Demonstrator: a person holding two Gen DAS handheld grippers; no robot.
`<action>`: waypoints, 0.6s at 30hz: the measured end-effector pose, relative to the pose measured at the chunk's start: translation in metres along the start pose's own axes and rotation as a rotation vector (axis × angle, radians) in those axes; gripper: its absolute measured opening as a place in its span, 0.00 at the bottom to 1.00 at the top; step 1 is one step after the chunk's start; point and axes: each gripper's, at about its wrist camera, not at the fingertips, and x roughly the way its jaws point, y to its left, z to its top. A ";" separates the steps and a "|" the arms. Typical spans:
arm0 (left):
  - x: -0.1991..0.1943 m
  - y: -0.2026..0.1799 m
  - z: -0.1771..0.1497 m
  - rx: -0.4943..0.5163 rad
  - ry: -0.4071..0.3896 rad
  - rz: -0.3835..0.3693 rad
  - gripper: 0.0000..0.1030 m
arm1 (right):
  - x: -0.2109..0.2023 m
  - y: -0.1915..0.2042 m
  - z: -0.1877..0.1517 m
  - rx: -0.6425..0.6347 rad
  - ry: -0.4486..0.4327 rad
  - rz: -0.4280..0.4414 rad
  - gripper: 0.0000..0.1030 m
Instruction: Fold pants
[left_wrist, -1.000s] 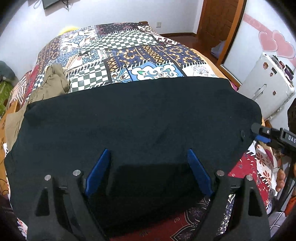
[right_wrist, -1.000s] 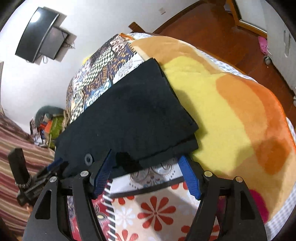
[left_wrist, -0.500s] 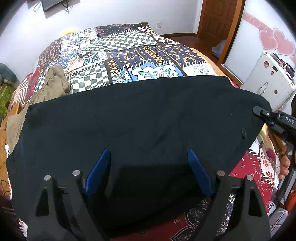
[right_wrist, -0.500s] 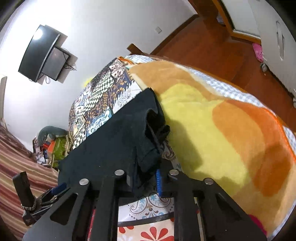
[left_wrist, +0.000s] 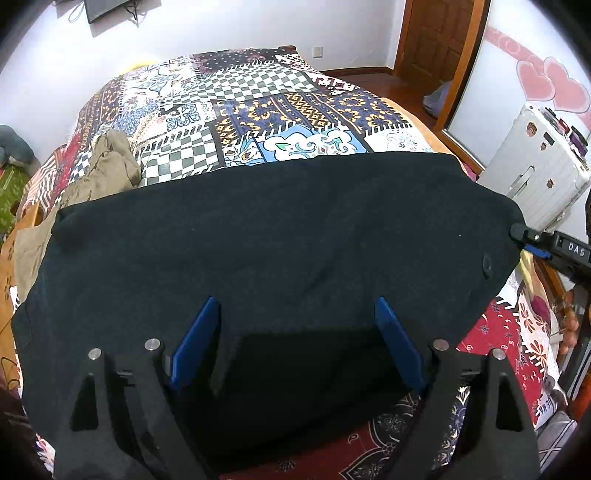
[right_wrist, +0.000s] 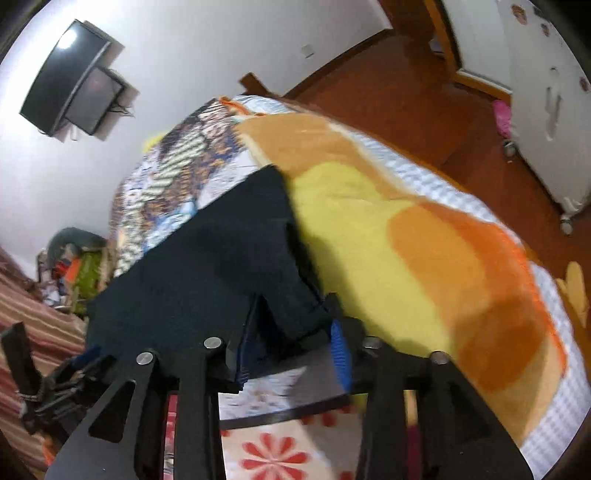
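Observation:
Black pants (left_wrist: 277, 240) lie folded across the near part of the bed. My left gripper (left_wrist: 295, 332) hovers over their near edge, blue pads (left_wrist: 195, 347) wide apart and open, nothing pinched. My right gripper (right_wrist: 293, 314) is at the pants' (right_wrist: 207, 266) right-hand corner. Its jaws are opening, and a bunched fold of black cloth sits loosely between them. The left wrist view shows the right gripper (left_wrist: 532, 240) at the pants' far right corner. The right wrist view shows the left gripper (right_wrist: 74, 365) at the lower left.
A patchwork bedspread (left_wrist: 258, 103) covers the bed, with a crumpled khaki garment (left_wrist: 107, 166) at its left. A yellow-orange blanket (right_wrist: 406, 240) lies right of the pants. A white suitcase (left_wrist: 535, 173) stands beside the bed on the wooden floor (right_wrist: 406, 74).
My right gripper closed on the pants' corner and bunched it up; now its fingers have parted again around the cloth. The left gripper has not moved.

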 end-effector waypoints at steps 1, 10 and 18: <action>0.000 0.000 0.000 -0.001 0.000 -0.001 0.85 | -0.003 -0.003 0.002 -0.009 -0.011 -0.009 0.34; 0.003 0.000 0.000 -0.004 -0.001 0.013 0.88 | -0.001 0.016 0.065 -0.206 -0.072 -0.052 0.34; 0.007 0.000 0.002 -0.010 0.004 0.024 0.92 | 0.060 0.045 0.091 -0.371 0.037 -0.030 0.34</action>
